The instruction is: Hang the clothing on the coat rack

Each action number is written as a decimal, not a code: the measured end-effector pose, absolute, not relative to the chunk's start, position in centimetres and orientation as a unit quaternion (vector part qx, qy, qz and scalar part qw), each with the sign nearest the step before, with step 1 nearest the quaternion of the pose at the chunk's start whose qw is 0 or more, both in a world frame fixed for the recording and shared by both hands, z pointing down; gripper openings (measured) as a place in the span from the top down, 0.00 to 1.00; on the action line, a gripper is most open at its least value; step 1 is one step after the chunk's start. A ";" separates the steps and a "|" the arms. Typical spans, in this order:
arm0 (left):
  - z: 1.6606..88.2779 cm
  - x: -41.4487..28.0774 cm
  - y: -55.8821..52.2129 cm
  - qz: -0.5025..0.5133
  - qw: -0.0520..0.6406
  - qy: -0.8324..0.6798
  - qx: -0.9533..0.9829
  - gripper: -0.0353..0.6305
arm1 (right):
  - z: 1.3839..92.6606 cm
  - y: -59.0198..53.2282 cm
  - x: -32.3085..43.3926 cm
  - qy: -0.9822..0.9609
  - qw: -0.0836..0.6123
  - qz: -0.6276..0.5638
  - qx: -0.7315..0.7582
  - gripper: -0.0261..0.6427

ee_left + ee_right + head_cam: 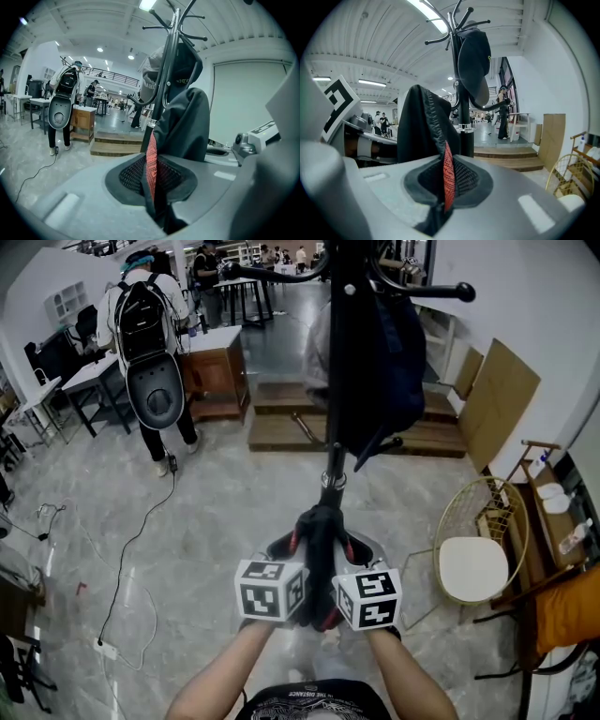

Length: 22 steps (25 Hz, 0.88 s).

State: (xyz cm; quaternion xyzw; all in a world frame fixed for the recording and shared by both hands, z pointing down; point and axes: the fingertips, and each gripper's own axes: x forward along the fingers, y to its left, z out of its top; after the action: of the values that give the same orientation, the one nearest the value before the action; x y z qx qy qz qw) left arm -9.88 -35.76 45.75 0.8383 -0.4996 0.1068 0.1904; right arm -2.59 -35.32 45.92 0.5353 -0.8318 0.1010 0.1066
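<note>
A black garment with red trim is bunched between my two grippers, just in front of the coat rack's black pole. My left gripper is shut on a fold of it; the red strip runs straight between the jaws. My right gripper is shut on it too, with the red edge pinched in the middle. The two grippers sit side by side, almost touching. The coat rack rises close ahead, with dark clothing hanging on its upper hooks.
A person with a backpack stands at the far left by a wooden cabinet. A low wooden platform lies behind the rack. A gold wire chair stands to the right, and a cable trails on the floor at left.
</note>
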 end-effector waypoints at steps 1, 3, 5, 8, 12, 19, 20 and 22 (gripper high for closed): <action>45.8 -9.9 -35.7 0.107 0.190 -0.499 0.839 0.90 | 45.9 -35.2 -2.6 -0.832 0.107 0.100 0.535 0.92; 45.8 -9.8 -35.5 0.108 0.189 -0.498 0.839 0.90 | 45.9 -35.0 -2.7 -0.833 0.108 0.099 0.533 0.92; 45.8 -9.7 -35.3 0.108 0.189 -0.497 0.840 0.90 | 45.9 -34.8 -2.7 -0.834 0.108 0.098 0.532 0.92; 45.8 -9.7 -35.3 0.108 0.188 -0.497 0.840 0.90 | 45.8 -34.8 -2.8 -0.833 0.110 0.097 0.533 0.91; 45.9 -9.5 -35.2 0.109 0.189 -0.495 0.841 0.90 | 45.7 -34.6 -2.7 -0.832 0.110 0.091 0.536 0.90; 46.0 -9.6 -34.9 0.108 0.187 -0.492 0.843 0.89 | 45.6 -34.2 -2.7 -0.832 0.111 0.087 0.536 0.88; 46.0 -9.6 -34.9 0.108 0.187 -0.493 0.843 0.89 | 45.6 -34.2 -2.7 -0.832 0.112 0.086 0.537 0.88; 46.0 -9.7 -34.8 0.107 0.188 -0.494 0.842 0.89 | 45.7 -34.1 -2.7 -0.830 0.113 0.084 0.540 0.87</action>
State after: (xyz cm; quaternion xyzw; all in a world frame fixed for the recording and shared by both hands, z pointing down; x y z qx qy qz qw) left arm -9.67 -34.75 45.98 0.8420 -0.4941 0.1069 0.1884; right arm -2.67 -34.08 45.66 0.5396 -0.8300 0.0842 0.1134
